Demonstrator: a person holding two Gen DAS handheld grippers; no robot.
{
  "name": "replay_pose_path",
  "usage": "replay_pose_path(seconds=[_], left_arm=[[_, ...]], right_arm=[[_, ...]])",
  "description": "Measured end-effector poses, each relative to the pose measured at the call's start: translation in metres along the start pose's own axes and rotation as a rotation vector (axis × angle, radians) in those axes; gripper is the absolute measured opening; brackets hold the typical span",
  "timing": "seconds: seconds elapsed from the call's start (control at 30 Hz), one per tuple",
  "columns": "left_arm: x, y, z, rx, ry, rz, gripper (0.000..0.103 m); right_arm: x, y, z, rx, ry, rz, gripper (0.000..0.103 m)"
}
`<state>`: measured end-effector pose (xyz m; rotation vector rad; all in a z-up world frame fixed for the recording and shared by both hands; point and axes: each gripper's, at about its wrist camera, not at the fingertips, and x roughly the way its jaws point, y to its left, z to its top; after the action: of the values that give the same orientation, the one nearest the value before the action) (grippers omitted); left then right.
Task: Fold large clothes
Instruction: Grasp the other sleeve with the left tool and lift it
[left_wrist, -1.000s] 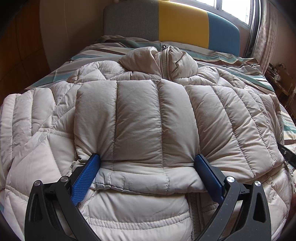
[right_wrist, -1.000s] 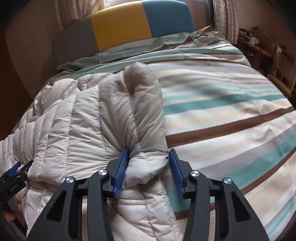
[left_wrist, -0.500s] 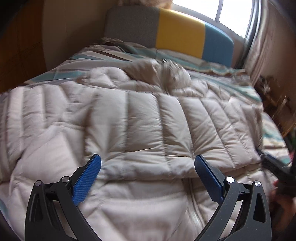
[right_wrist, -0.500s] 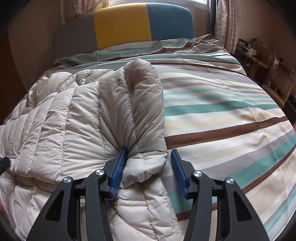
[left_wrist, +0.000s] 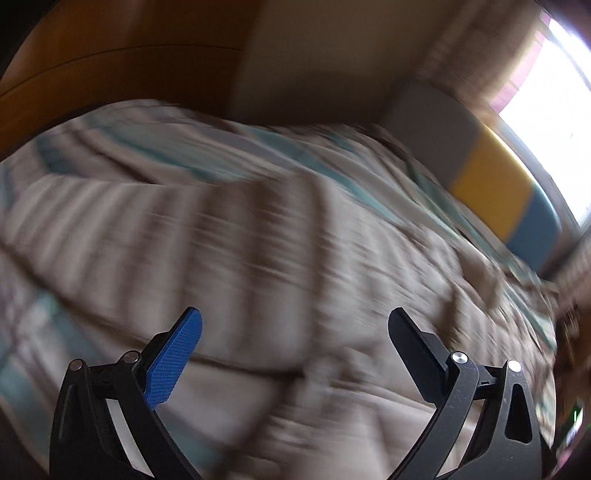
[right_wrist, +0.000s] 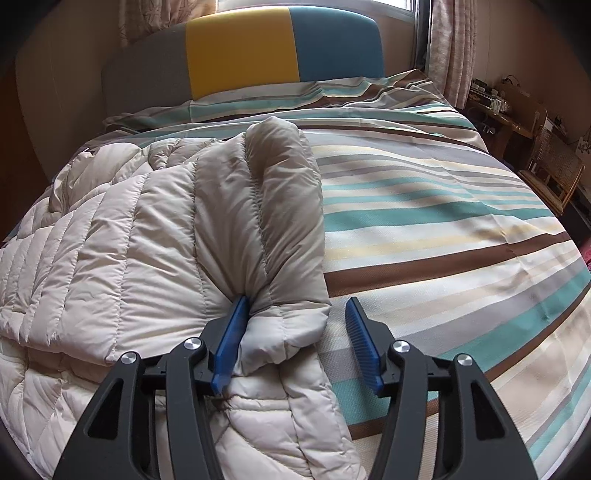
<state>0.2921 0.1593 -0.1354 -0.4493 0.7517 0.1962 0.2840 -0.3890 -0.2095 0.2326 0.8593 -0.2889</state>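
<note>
1. The puffy jacket (right_wrist: 155, 236) lies spread on the bed (right_wrist: 443, 229), partly folded, with a doubled-over fold of quilted panel running away from the right gripper (right_wrist: 295, 343) toward the headboard (right_wrist: 240, 48).
2. The long axis of that fold lies in line with the right fingers (right_wrist: 231, 347); its near end sits between them.
3. State of the right fingers: apart. The jaws have just been opening. The left pad touches the side of the fold; the right pad stands clear of it, with striped sheet showing in the gap. The fold is therefore released, not clamped.
4. The bulk of the jacket lies to the left of the right fingers; bare bed lies to their right.
5. The left gripper (left_wrist: 295, 350) appears in a heavily blurred view. Its fingers (left_wrist: 173, 358) are wide apart with nothing between them, and the jacket lies beyond and below them, not touching as far as can be told.
6. Judgement: the right hand is the nearer to the folded edge. Any further fold would probably run across the jacket from right to left, so the fingers must approach along the fold's axis.
</note>
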Motion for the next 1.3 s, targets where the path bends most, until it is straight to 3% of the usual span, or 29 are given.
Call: replay_pose_path(seconds=[0.2, 0.53, 0.77, 0.93, 1.03, 1.1, 1.17, 1.3], left_arm=[[-0.014, 0.076, 0.022, -0.115, -0.053, 0.159, 0.100], [-0.012, 0.154, 0.041, -0.222, -0.068, 0.319, 0.100], [0.013, 0.182, 0.050, -0.269, -0.027, 0.383, 0.100], [0.033, 0.183, 0.053, -0.236, -0.008, 0.416, 0.097], [0.038, 0.176, 0.052, -0.211, -0.007, 0.455, 0.080], [0.040, 0.167, 0.055, -0.174, -0.015, 0.476, 0.048], [0.039, 0.159, 0.057, -0.151, -0.022, 0.453, 0.022], [0.029, 0.144, 0.058, -0.137, -0.078, 0.461, 0.015]], right_arm=[[0.000, 0.000, 0.000, -0.001, 0.000, 0.000, 0.055], [0.000, 0.000, -0.001, -0.001, 0.000, 0.000, 0.055], [0.000, 0.000, -0.001, -0.001, 0.000, 0.001, 0.056], [-0.001, -0.002, -0.002, 0.001, 0.000, 0.000, 0.057], [-0.001, -0.002, -0.002, 0.000, 0.000, -0.001, 0.057], [-0.001, -0.002, -0.002, 0.001, 0.000, -0.001, 0.058], [-0.001, -0.002, -0.002, 0.000, 0.000, 0.000, 0.058], [-0.001, -0.001, -0.002, 0.002, 0.001, 0.002, 0.058]])
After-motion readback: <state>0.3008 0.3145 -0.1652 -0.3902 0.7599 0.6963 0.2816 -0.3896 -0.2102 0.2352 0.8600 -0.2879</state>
